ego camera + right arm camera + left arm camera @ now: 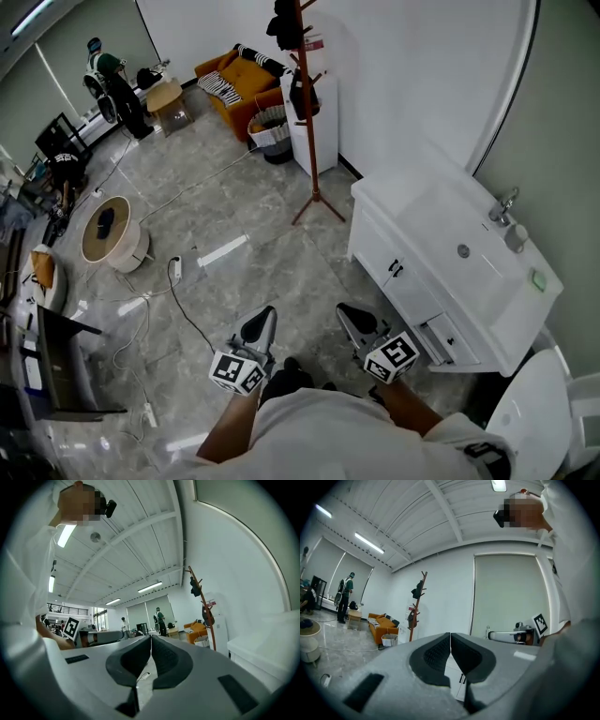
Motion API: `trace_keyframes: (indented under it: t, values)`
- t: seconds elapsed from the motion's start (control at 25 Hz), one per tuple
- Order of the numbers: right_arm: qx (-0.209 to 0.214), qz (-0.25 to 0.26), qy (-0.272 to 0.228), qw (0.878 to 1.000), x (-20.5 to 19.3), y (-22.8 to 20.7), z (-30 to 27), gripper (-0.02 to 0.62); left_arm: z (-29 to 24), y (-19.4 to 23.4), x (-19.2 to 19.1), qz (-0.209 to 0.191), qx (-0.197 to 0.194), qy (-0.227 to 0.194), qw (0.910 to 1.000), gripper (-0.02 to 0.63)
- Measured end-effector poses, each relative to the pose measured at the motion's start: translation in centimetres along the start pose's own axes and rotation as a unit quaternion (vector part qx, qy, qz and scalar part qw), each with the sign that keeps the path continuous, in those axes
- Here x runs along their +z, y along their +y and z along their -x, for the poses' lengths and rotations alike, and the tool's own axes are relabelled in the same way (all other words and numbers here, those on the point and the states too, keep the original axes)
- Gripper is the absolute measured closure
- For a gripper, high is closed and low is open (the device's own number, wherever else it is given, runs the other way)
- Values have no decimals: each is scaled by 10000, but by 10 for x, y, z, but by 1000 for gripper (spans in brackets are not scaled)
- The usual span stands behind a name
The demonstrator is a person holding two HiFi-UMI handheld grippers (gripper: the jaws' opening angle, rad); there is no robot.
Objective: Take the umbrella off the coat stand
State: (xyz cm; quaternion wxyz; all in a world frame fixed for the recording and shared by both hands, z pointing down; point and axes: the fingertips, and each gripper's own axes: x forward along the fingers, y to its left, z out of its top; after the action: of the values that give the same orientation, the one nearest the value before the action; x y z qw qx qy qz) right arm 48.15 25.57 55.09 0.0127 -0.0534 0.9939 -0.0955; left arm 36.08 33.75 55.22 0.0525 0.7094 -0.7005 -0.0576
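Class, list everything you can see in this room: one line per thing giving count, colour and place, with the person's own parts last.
coat stand: one, reddish-brown, by the far wall
hanging items: two, dark, on the coat stand; umbrella unclear
sofa: one, orange, far corner
basket: one, pale, beside the sofa
vanity cabinet: one, white, along the right wall
round table: one, tan-topped, left floor
power strip: one, white, mid floor
other people: at least two, dark trousers, far end
left gripper: one, grey, shut, empty, bottom centre
right gripper: one, grey, shut, empty, beside it
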Motion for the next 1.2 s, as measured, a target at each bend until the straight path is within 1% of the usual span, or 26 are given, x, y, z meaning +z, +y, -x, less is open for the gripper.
trace_keyframes:
  t: [0.12,0.28,0.4,0.56,0.68,0.92,1.04,1.2]
  values:
    - [129,-27,16,9999,2,-8,-5,580,-14,6,-1,126,45,40,9999,589]
    - [494,75,-93,9987,12,-9,-21,580,-37,14,-2,101,-91,13,9999,589]
    - [589,156,-80,9981,15,-18,-43,580,-52,32,2,144,-62,-75,9998,589]
    - [512,161,-29,9986,20,-48,-77,580,-76,70,9,248,73,-189,9995,589]
    - [495,175,-15,9986,31,-72,-107,580,-101,102,16,330,82,-275,9990,589]
    - [429,279,-56,9987,58,-114,-168,580,-151,165,37,390,-16,-426,9983,589]
    - [403,358,-66,9985,65,-133,-195,580,-175,187,46,384,-99,-538,9978,589]
    - [447,319,-110,9984,68,-145,-229,580,-194,215,48,457,-60,-579,9973,589]
